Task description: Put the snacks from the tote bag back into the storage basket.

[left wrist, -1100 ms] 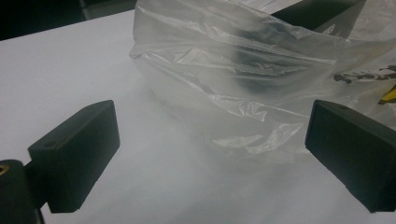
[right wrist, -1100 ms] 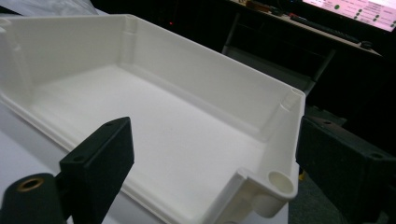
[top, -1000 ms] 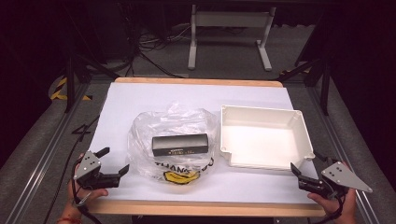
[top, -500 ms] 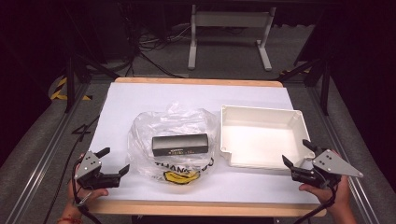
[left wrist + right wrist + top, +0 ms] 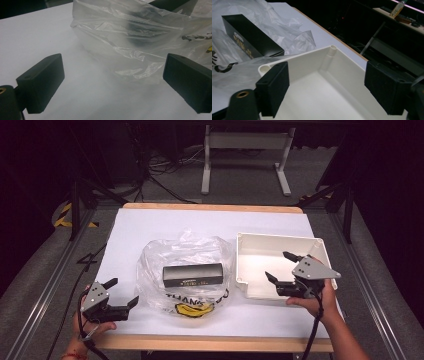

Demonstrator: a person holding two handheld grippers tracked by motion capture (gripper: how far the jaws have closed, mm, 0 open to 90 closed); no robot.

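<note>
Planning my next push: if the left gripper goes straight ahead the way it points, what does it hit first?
Most likely the clear plastic bag: its crumpled edge lies straight ahead of the left gripper, whose jaws stand open and empty. The black box lies inside, farther on.

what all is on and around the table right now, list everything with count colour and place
plastic bag: 1, clear with yellow and black print, middle of the table, crumpled
box: 1, black, long, lying on the bag
tray: 1, white, on the table's right part, nothing in it
table: 1, white top with a wooden edge
metal stand: 1, grey, on the floor beyond the table
cables: several, dark, on the floor behind the table
left tongs: 1, black with a grey plate, near the table's front left corner, open, aimed at the bag
right tongs: 1, black with a grey plate, above the tray's near part, open, nothing between the jaws, which have just been closing
</note>
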